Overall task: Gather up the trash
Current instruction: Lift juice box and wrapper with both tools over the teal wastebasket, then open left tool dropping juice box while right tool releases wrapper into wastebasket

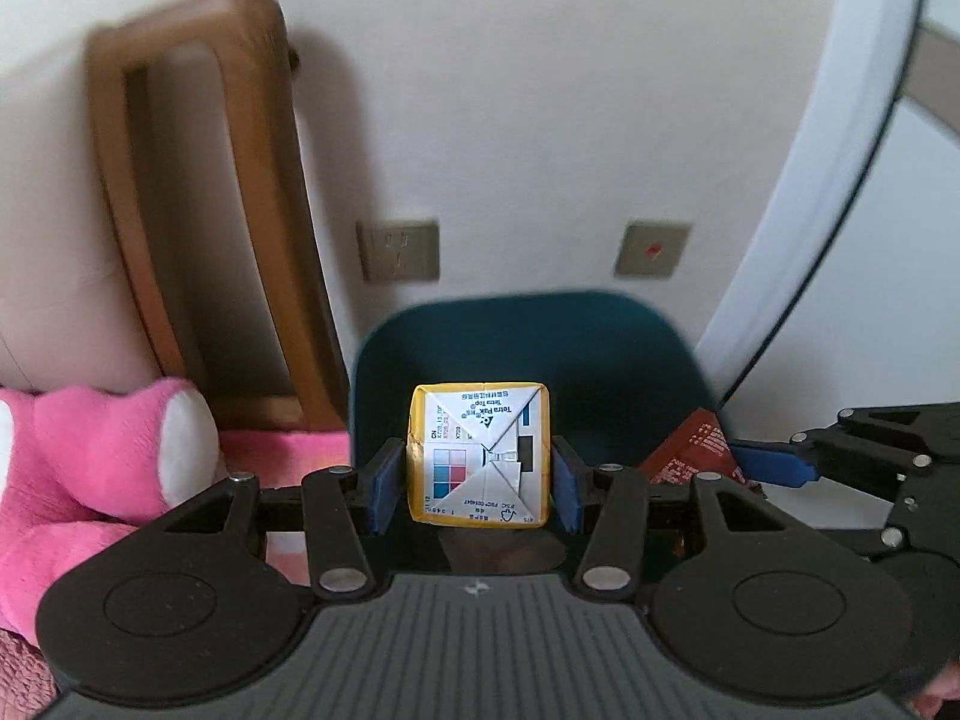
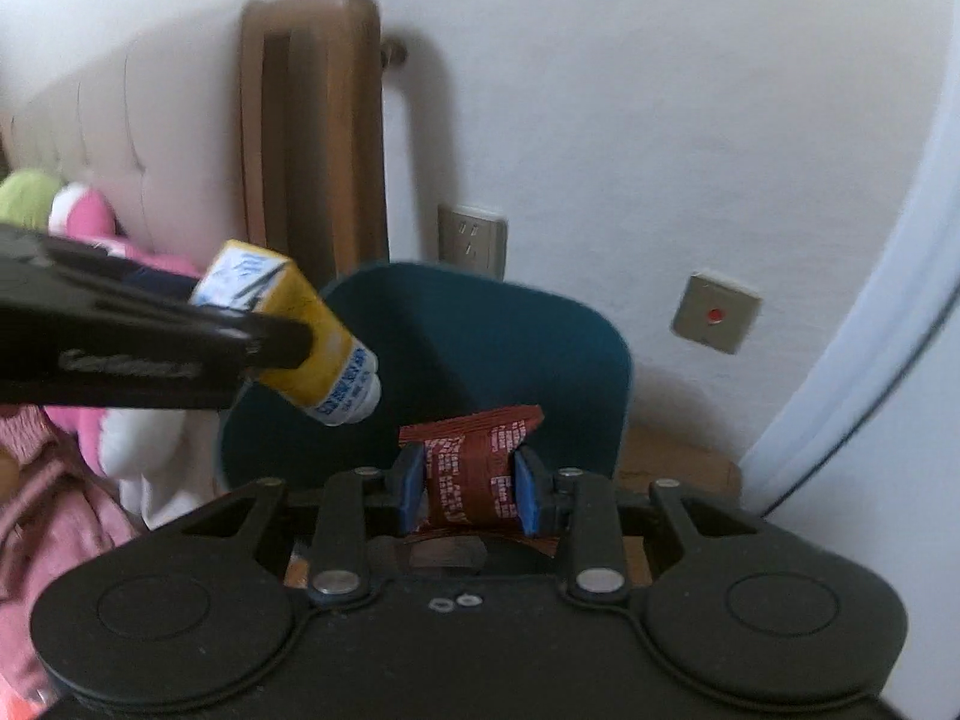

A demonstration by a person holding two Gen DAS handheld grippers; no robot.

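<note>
Left gripper [image 1: 478, 474] clamped on a small yellow drink carton [image 1: 479, 455], blue pads [image 1: 382, 486] pressed flat on both sides, folded base with printed colour squares turned toward the camera. From the right wrist view, same carton [image 2: 294, 333] tilted with its white cap end lowest, hanging above the near left rim of a dark teal bin [image 2: 480, 360].

Right gripper [image 2: 468, 486] closed tight on a crumpled reddish-brown snack wrapper [image 2: 474, 468], white print across it, pinched between the two blue pads [image 2: 527, 489] and bulging above them. In the left wrist view, wrapper [image 1: 696, 450] seen just right of the carton, right gripper's blue tip [image 1: 774, 462] reaching in from the right edge. Both pieces of trash held up in front of the open mouth of the bin [image 1: 540, 360], neither touching it.

Behind the bin, a pale wall [image 1: 540, 90] with a beige socket plate [image 1: 399, 251] and a second plate bearing a red dot [image 1: 653, 251]. Left of the bin, a brown wooden frame [image 1: 198, 180] leaning along the wall, blurred. Further left, a pink and white plush toy [image 1: 108, 456] on pink fabric, touching or just beside the bin's left side; contact not clear. Curved white edge with a dark line [image 1: 840, 180] at far right.
</note>
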